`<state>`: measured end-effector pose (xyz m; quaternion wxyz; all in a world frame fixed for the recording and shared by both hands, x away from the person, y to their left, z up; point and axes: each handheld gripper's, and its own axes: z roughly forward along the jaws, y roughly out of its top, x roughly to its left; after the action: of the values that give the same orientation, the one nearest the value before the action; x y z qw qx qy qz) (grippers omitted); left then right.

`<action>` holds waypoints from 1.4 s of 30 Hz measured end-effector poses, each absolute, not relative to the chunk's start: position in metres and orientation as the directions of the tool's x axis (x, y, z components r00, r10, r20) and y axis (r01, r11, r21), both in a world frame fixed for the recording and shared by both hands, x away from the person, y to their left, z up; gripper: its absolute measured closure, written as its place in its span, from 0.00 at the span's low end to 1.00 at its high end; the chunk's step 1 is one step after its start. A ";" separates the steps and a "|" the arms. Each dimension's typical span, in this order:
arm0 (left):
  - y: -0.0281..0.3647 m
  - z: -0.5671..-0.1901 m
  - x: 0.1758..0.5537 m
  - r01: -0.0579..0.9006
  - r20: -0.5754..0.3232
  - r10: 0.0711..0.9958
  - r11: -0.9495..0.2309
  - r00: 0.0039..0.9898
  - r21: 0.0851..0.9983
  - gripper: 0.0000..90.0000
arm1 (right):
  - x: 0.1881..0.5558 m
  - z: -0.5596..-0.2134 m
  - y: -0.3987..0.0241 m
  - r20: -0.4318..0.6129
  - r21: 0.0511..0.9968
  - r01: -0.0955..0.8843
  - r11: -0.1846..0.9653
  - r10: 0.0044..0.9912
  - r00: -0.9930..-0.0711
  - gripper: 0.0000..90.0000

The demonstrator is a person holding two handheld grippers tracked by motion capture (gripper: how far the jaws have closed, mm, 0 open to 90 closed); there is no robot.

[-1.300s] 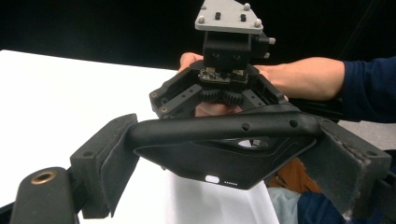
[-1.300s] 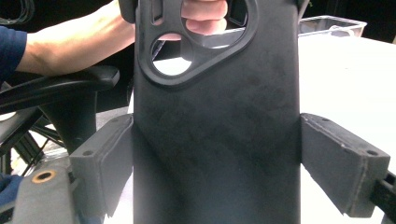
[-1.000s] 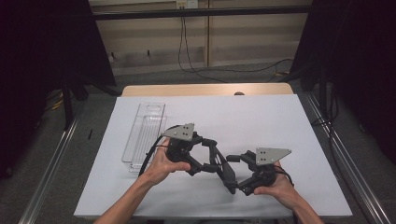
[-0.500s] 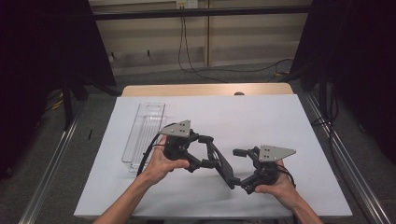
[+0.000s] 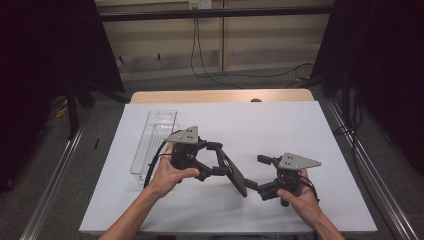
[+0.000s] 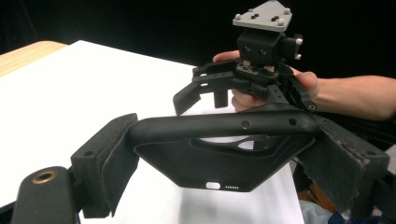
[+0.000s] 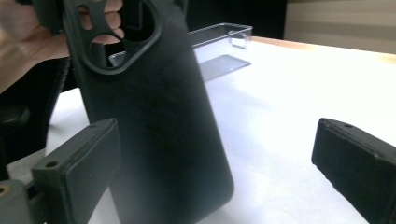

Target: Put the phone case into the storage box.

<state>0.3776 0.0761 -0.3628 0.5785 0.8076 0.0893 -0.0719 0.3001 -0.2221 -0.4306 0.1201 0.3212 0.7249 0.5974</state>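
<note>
The right gripper [image 5: 260,175] had just opened, jaws apart; the left gripper [image 5: 220,159] alone clamped the phone case [image 5: 236,176].

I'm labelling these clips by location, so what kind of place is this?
Probably a lab recording booth, not a home. A table under a white sheet stands between black curtains, cables run down the back wall, and a person works a phone case with two handheld grippers.
</note>
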 end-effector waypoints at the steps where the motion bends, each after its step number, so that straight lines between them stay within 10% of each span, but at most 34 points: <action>1: 0.077 -0.363 0.378 0.233 -0.222 0.070 -0.314 0.973 0.920 0.17 | 0.300 -0.431 -0.223 0.212 0.941 0.329 0.078 0.623 -0.753 0.01; 42: 0.109 -0.347 0.378 0.296 -0.205 0.304 -0.295 0.931 0.908 0.17 | 0.273 -0.427 -0.269 0.102 0.953 0.297 0.055 0.868 -0.486 0.01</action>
<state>0.3780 0.1091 -0.3471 0.5635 0.8048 0.1864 0.0034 0.2729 -0.2686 -0.4274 0.2665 0.4312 0.6755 0.5355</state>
